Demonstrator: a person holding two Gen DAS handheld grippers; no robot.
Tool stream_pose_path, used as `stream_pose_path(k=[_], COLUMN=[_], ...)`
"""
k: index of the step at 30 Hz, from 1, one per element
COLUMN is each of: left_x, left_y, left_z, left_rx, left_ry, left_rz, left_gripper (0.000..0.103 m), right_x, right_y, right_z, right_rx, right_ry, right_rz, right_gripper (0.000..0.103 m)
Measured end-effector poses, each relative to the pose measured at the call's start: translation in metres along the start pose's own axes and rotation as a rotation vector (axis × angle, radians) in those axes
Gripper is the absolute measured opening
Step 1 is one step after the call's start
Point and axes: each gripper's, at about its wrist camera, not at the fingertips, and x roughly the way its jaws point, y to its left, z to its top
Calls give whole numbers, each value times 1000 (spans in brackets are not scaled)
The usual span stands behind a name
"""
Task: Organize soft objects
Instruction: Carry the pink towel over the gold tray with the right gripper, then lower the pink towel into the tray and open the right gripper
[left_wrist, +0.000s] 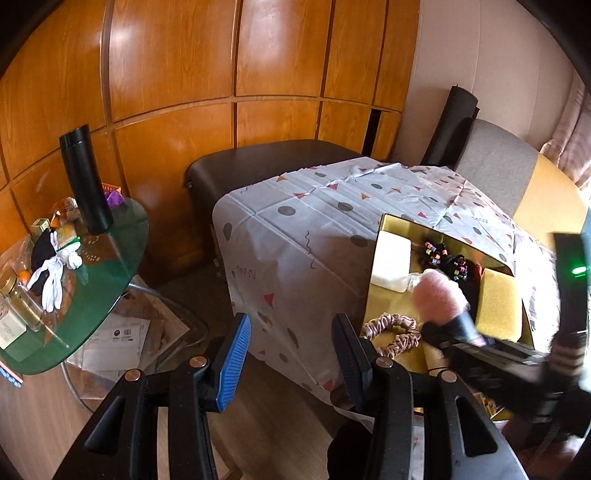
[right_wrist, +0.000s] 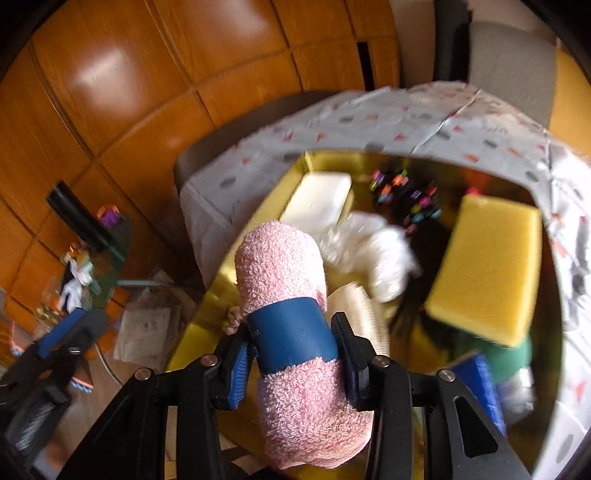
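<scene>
My right gripper (right_wrist: 293, 350) is shut on a rolled pink towel (right_wrist: 280, 258) with a blue band (right_wrist: 295, 338), held above a gold box (right_wrist: 273, 206). The box holds a yellow sponge (right_wrist: 487, 273), a white block (right_wrist: 321, 199), a white fluffy item (right_wrist: 373, 251) and colourful hair ties (right_wrist: 402, 192). In the left wrist view my left gripper (left_wrist: 291, 350) is open and empty, left of the gold box (left_wrist: 384, 229). The pink towel (left_wrist: 437, 297) and right gripper (left_wrist: 454, 328) hang over the box, near a pink scrunchie (left_wrist: 391, 332).
The box sits on a table under a patterned cloth (left_wrist: 295, 229). A green glass side table (left_wrist: 107, 284) at the left carries a black flask (left_wrist: 85, 181), white gloves (left_wrist: 55, 273) and jars. A dark stool (left_wrist: 266, 158) and wood-panel wall stand behind.
</scene>
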Motion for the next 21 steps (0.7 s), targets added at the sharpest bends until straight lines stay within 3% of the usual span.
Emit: stream_pose_path(k=[2,6,14,16,18,21], left_x=[2,7,6,5,4,-1], left_y=[0,2,-3,-5,-8,-11], left_z=[-1,-1,-2,-2,-2,0], left_rx=[4,-4,8,11,20,33], left_ry=[8,16,13,12,9,-3], left_rz=[1,5,-1,-2,-3,-6], left_gripper=[46,46,46,46,46,46], right_x=[15,15,-11,-13,-5,8], right_y=[0,2,2,5,8,2], right_z=[-2,-7,-15,-17,-18,-17], right_rx=[-9,-23,-79,-100,-122,-96], right_ry=[39,22,-38,-31,-6,4], right_rz=[-10,-9,5,5,-7,-11], right_gripper=[45,59,59,54,22,23])
